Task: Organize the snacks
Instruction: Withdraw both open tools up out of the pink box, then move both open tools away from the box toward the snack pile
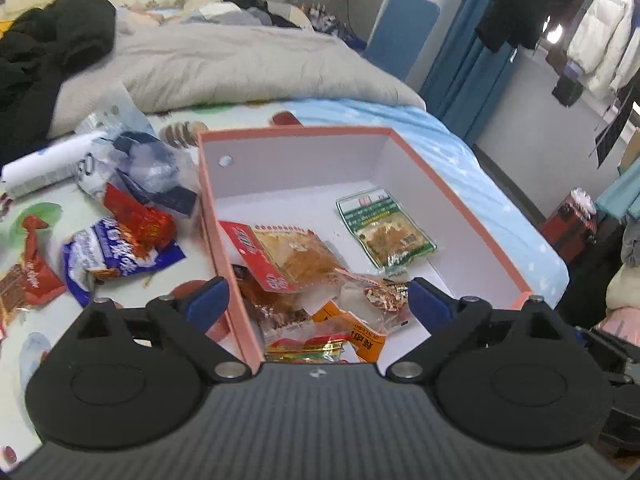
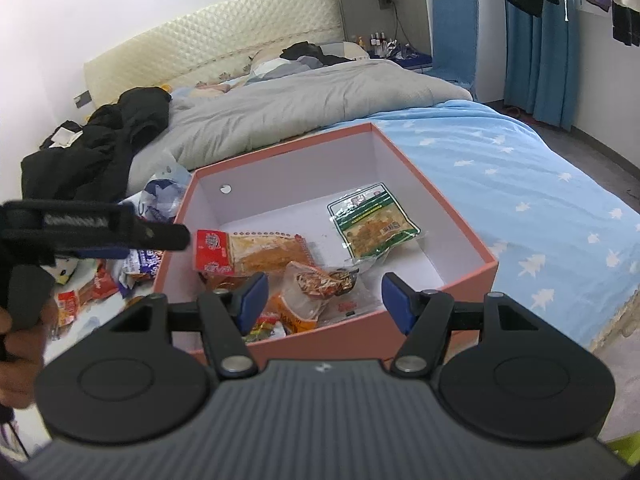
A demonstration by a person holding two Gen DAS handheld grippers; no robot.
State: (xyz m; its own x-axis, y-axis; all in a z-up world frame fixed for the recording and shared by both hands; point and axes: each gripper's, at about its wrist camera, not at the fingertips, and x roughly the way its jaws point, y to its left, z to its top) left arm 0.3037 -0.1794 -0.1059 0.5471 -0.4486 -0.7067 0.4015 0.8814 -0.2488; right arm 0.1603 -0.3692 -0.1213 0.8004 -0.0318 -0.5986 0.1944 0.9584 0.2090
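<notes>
Both our grippers, left [image 1: 319, 298] and right [image 2: 324, 301], hang released, grasping nothing, over pink box [image 1: 472, 216]; snack packets [image 1: 296, 258] lie inside, more snacks [image 1: 120, 252] left on bed.

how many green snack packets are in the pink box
1. The green packet lies flat by the pink box's far right wall, apart from the pile; others could hide underneath it.
</notes>
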